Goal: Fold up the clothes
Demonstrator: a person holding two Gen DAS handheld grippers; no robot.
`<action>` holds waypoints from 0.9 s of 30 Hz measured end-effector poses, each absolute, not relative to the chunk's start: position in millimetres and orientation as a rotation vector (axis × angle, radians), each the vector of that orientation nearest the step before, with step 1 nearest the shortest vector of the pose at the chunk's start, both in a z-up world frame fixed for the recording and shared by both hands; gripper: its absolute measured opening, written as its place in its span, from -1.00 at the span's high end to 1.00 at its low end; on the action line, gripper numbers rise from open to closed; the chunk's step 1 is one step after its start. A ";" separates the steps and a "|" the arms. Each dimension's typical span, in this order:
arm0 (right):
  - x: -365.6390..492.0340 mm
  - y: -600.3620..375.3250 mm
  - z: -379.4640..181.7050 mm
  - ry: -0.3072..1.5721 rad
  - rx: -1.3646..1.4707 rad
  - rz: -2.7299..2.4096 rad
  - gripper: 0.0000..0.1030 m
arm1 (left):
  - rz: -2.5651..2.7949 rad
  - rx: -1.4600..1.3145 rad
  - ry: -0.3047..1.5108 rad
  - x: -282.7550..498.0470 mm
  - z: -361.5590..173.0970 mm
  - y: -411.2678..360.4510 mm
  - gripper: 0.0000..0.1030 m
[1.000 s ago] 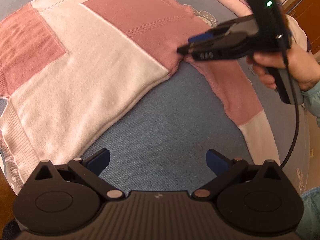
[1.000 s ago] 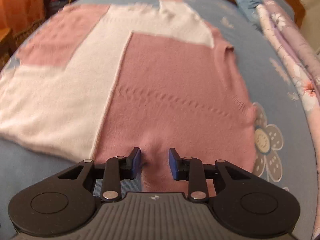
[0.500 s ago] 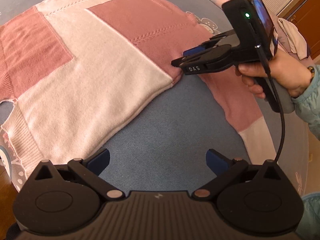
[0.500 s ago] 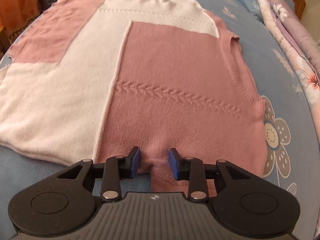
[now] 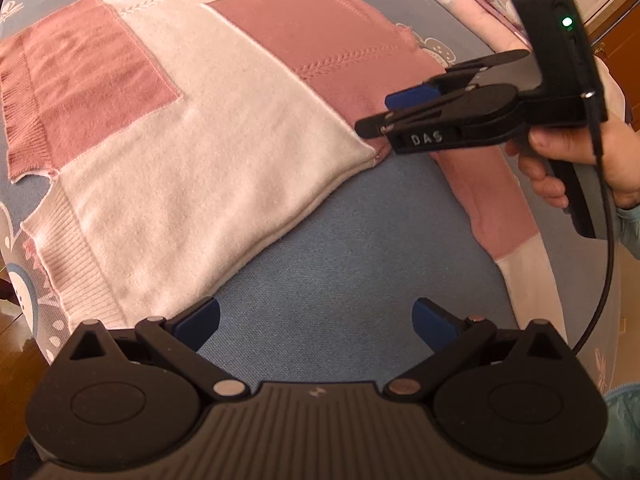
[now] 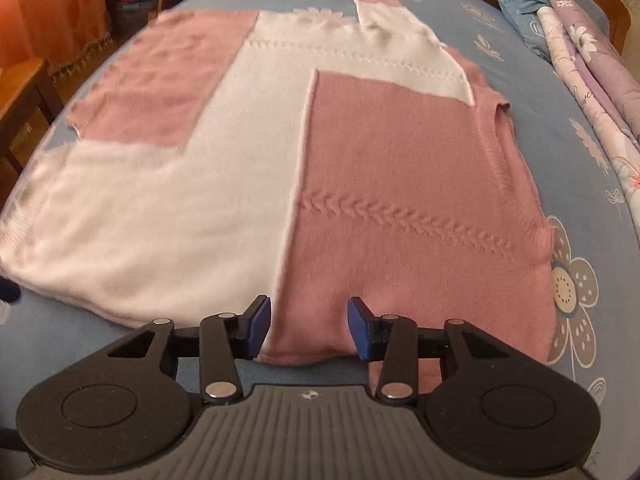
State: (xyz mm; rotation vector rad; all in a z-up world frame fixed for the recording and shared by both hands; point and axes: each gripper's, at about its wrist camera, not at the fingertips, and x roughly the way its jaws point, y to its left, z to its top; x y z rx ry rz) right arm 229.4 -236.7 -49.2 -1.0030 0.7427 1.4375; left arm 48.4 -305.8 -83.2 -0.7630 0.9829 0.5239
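Right gripper (image 6: 308, 326) jaws opening, sweater (image 6: 248, 184) edge loose between them; left gripper (image 5: 316, 326) jaws wide apart, empty.

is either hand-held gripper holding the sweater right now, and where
Nothing is held. The right hand-held gripper is opening over the sweater underarm corner; the left hand-held gripper is open over bare bedsheet.

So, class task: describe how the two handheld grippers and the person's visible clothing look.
Both are black plastic with ribbed housings, round side discs, silver pivot pins and blue pads on the fingers. The left gripper fills its own view. The right gripper carries white "DAS" lettering, a green light and a black cable. The right hand shows a light blue sleeve.
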 end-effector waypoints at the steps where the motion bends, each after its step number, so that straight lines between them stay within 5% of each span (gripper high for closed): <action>1: 224.4 -236.9 -44.7 0.746 -0.970 1.471 0.07 | 0.529 -0.769 0.988 47.7 -85.5 -305.3 -0.97; 19: 191.6 -233.6 -73.6 0.949 -0.916 1.561 0.06 | 0.648 -0.744 0.965 18.9 -75.1 -284.0 -0.97; 27: 180.9 -254.1 -50.8 0.902 -0.808 1.572 0.04 | 0.810 -0.694 0.856 -8.8 -52.6 -195.9 -0.97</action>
